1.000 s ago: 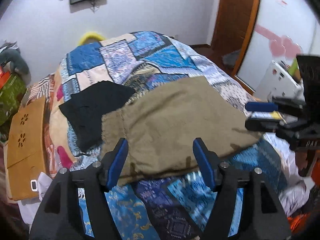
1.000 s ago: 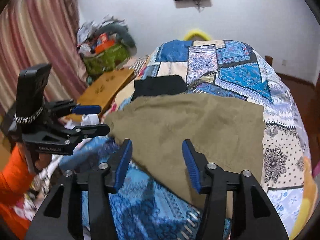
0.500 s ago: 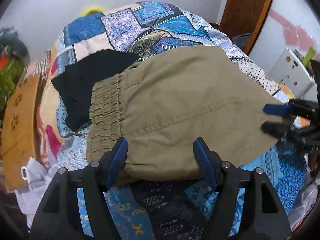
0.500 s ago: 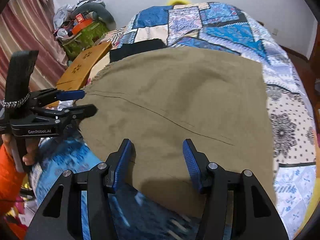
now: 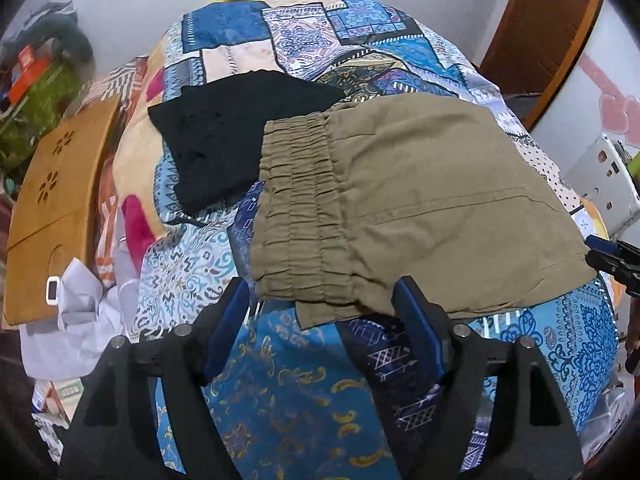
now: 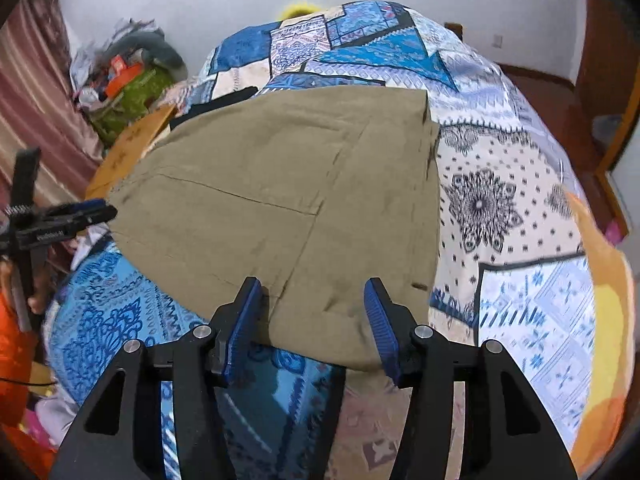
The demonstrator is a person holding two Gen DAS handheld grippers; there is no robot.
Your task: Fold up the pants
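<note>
Khaki pants point(image 5: 420, 208) lie folded flat on a patchwork bedspread point(image 5: 280, 392), elastic waistband point(image 5: 300, 216) at the left. My left gripper point(image 5: 322, 320) is open and empty, its jaws either side of the waistband's near corner, just above the cloth edge. My right gripper point(image 6: 312, 316) is open and empty over the near edge of the pants point(image 6: 288, 200) at the leg end. Each gripper shows at the edge of the other's view: the right one point(image 5: 612, 258), the left one point(image 6: 76, 216).
A black garment point(image 5: 228, 136) lies on the bed left of the waistband. A wooden board point(image 5: 52, 200) leans at the bed's left side, with white cloth point(image 5: 80, 312) below it. Clutter point(image 6: 128, 80) sits by the wall. A white appliance point(image 5: 604, 184) and a wooden door point(image 5: 536, 32) stand right.
Both grippers have come down and closer to the near edge of the pants, and the left one has shifted left toward the waistband corner. Both stay open.
</note>
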